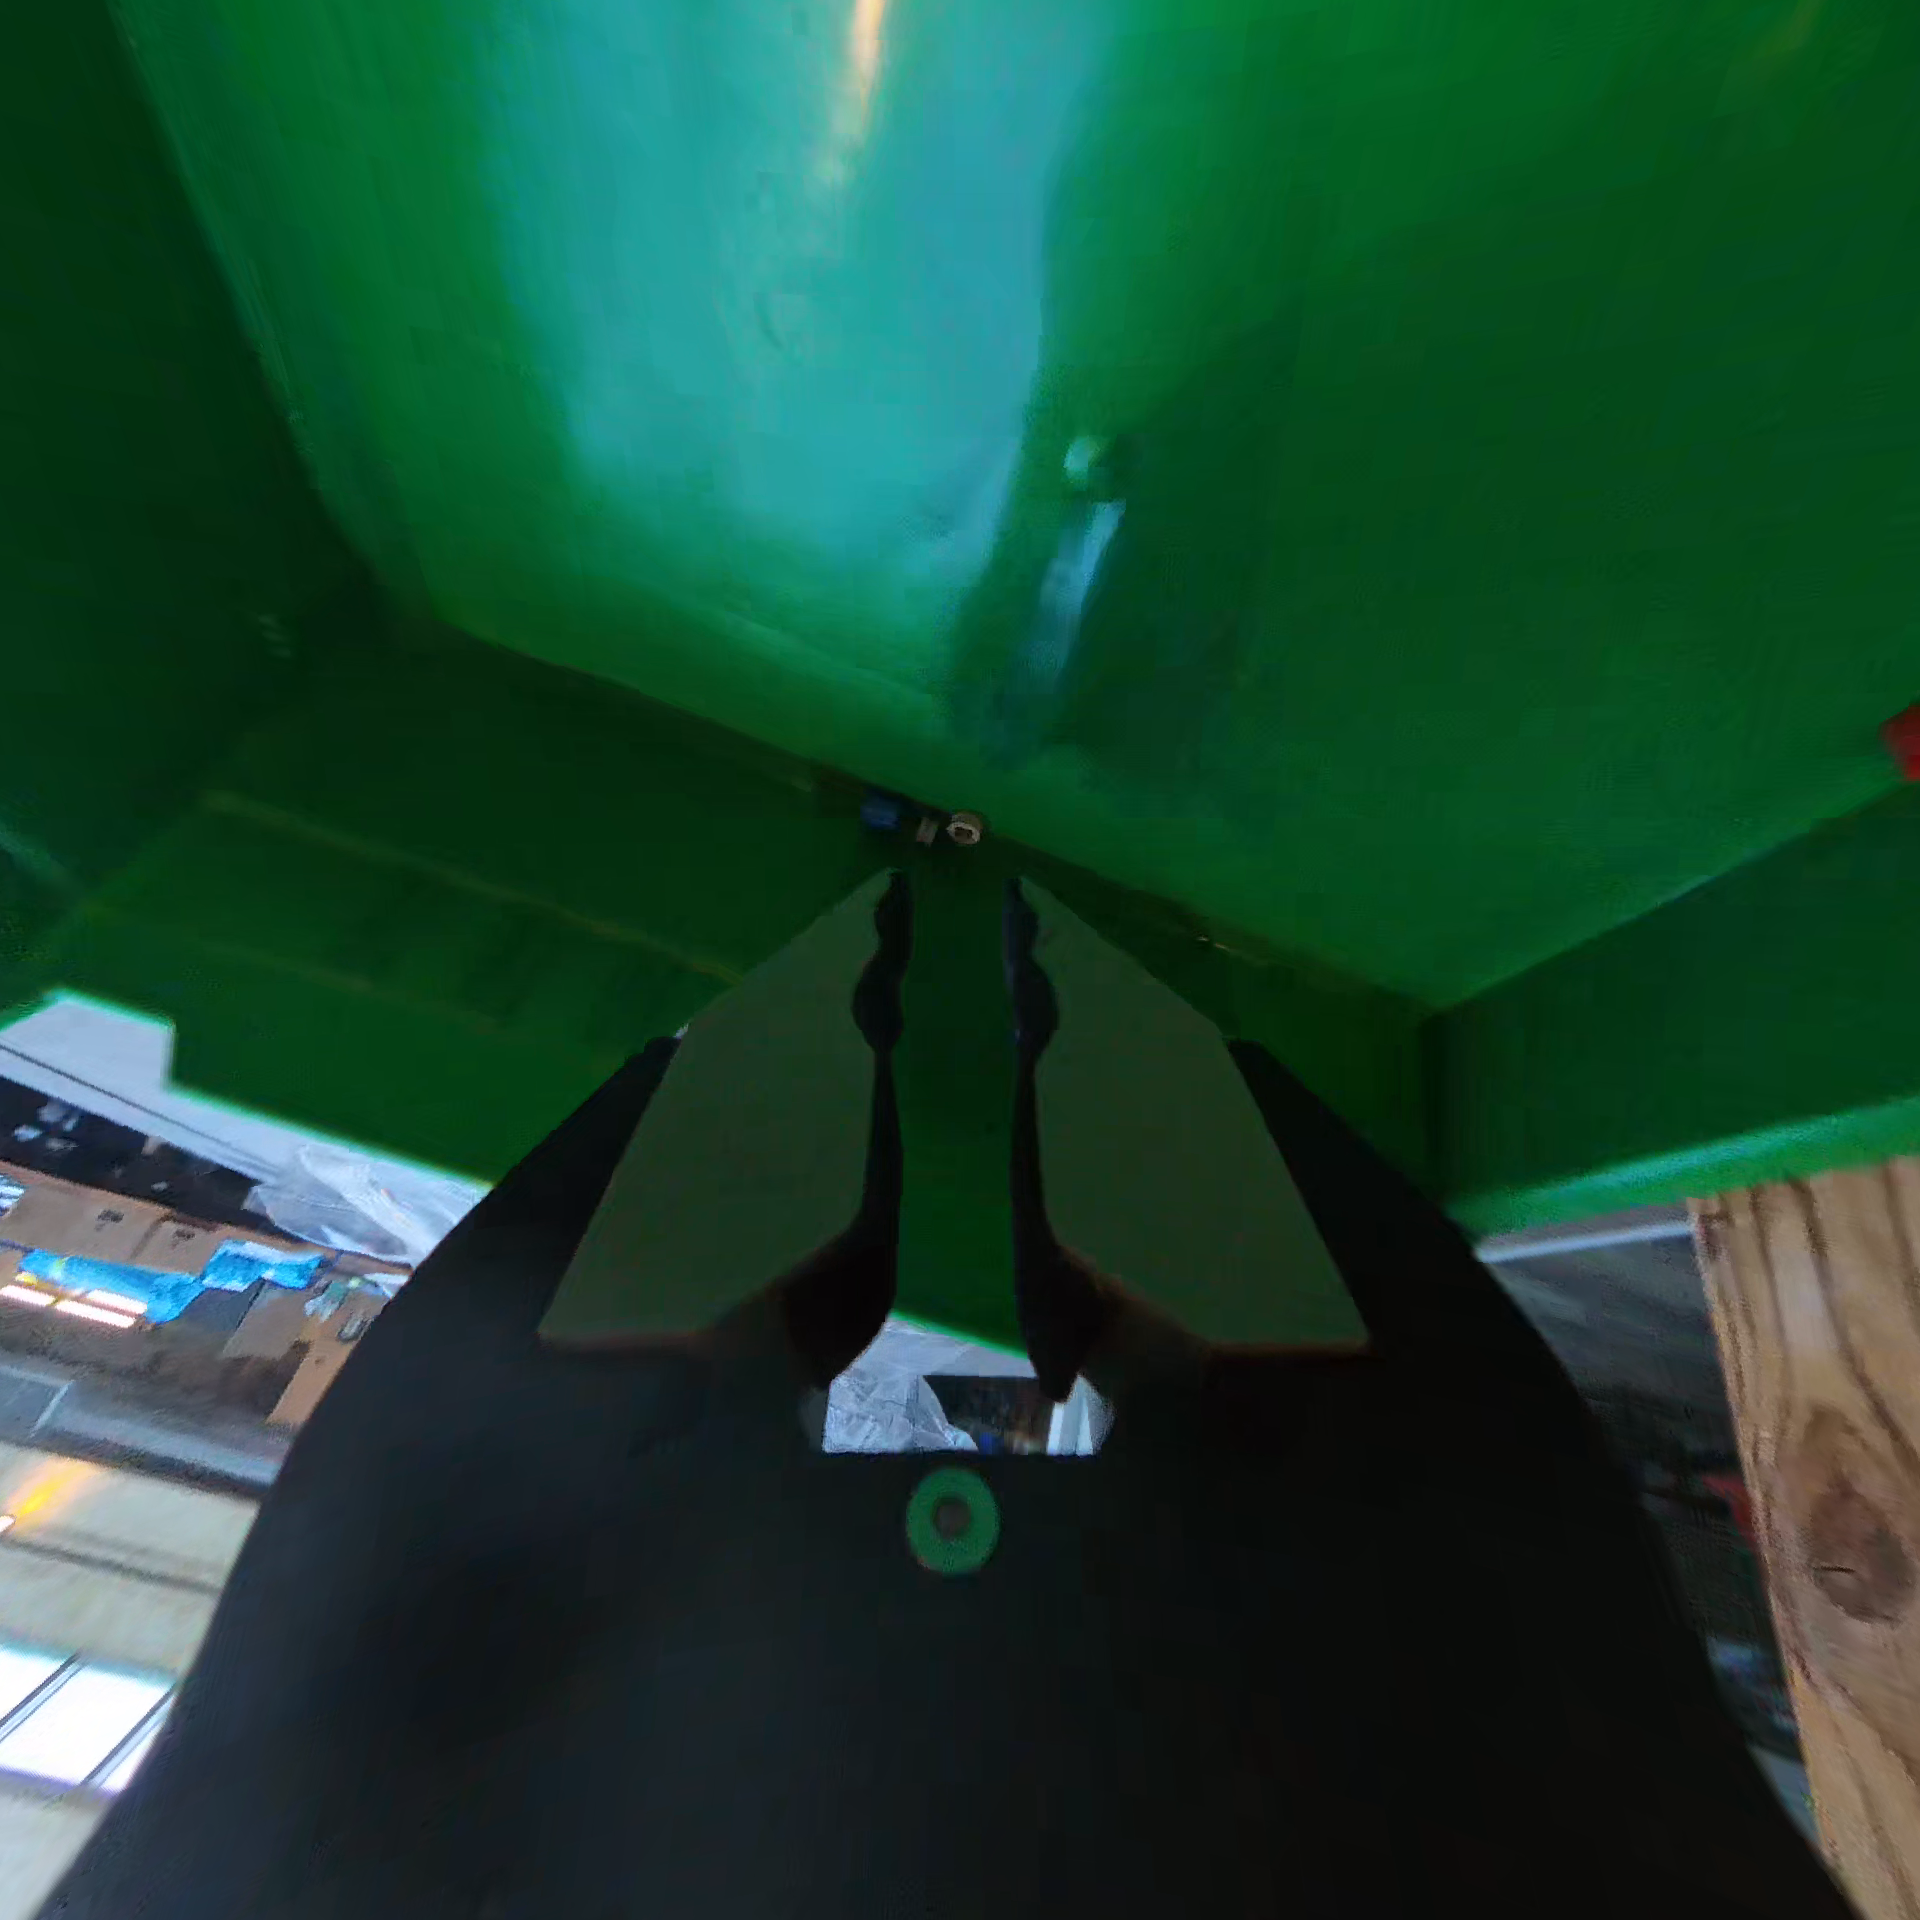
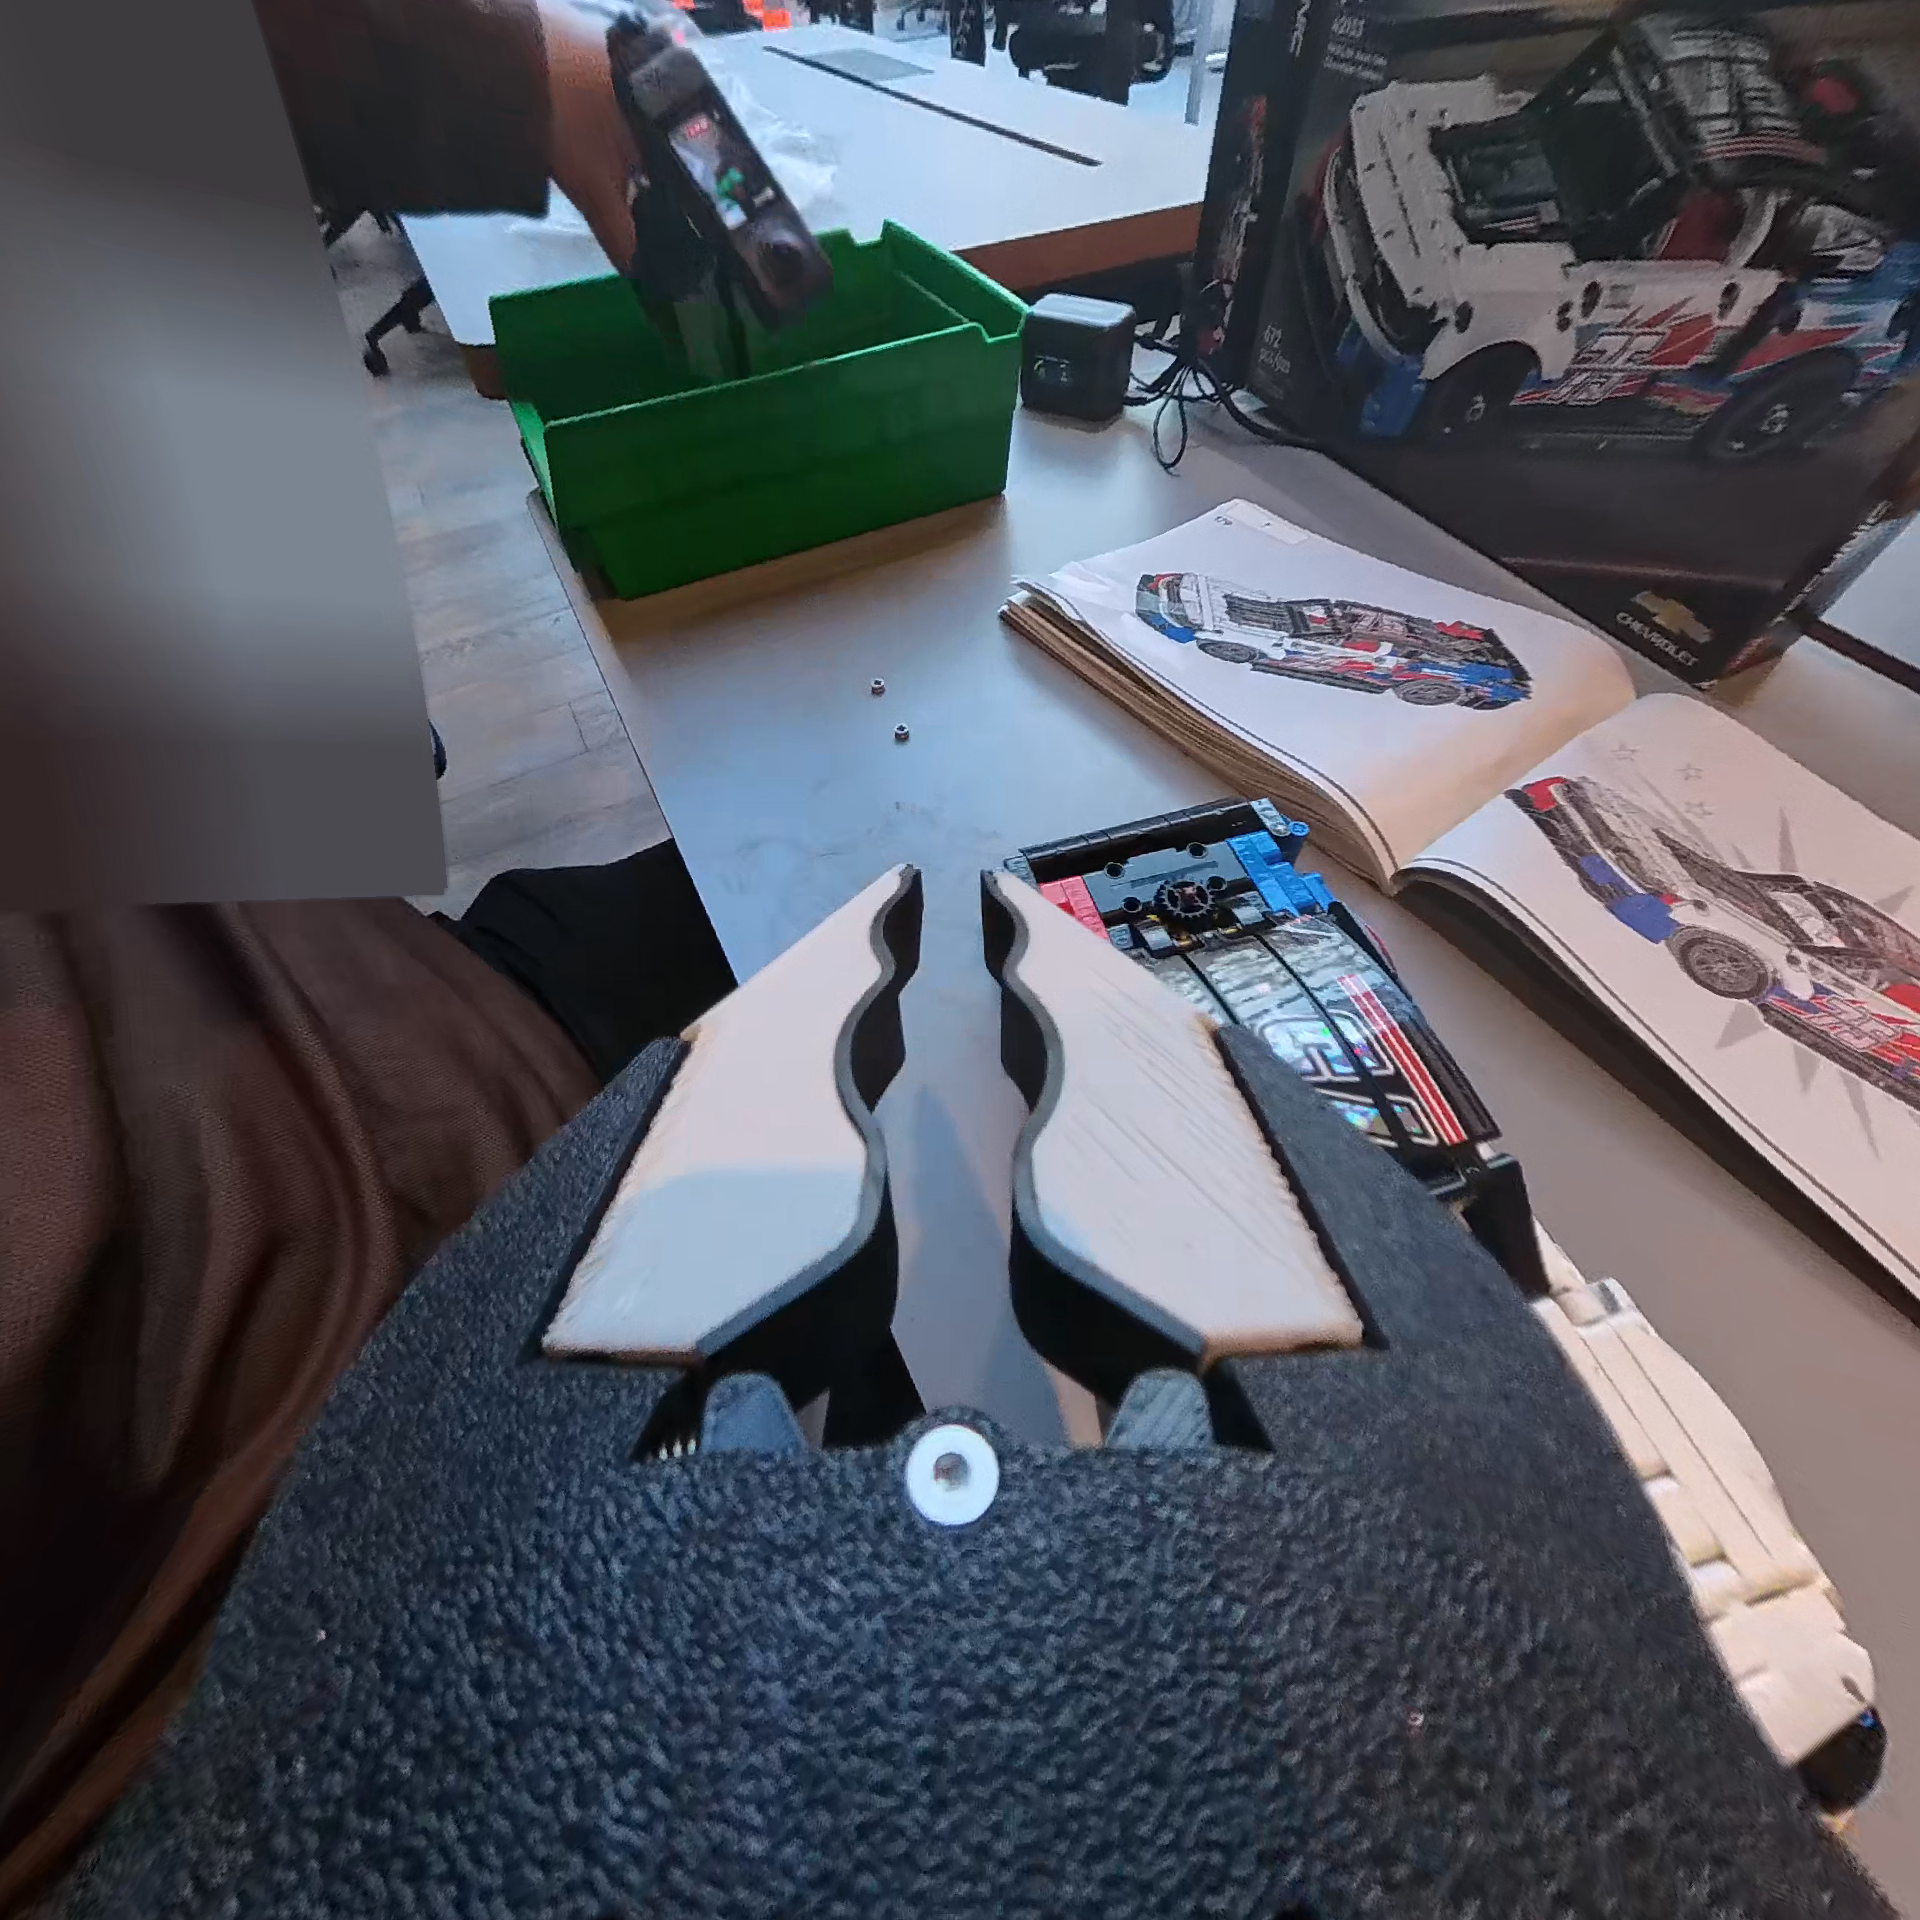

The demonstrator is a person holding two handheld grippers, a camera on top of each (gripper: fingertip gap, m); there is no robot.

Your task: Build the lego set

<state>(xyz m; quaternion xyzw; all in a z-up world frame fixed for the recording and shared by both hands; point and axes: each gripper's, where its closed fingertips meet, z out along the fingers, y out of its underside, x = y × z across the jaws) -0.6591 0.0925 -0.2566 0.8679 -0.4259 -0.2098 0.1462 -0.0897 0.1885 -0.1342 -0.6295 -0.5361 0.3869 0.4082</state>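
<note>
My left gripper (image 1: 954, 883) reaches down into a green bin (image 1: 727, 416), its tips just short of a small blue piece (image 1: 881, 808) and a pale round piece (image 1: 961, 828) in the bin's bottom corner. Its fingers stand slightly apart and hold nothing. The right wrist view shows it dipping into the same bin (image 2: 769, 457). My right gripper (image 2: 951, 883) hovers open and empty over the grey table (image 2: 831, 831), just left of a partly built black, blue and red lego car (image 2: 1278, 956).
An open instruction booklet (image 2: 1455, 748) lies right of the car, with the set's box (image 2: 1558, 260) behind it. Two tiny pieces (image 2: 902, 732) lie on the table. A white lego section (image 2: 1662, 1455) sits at lower right. A person's brown clothing fills the left. The left gripper's tips are roughly 60 cm from the right gripper's.
</note>
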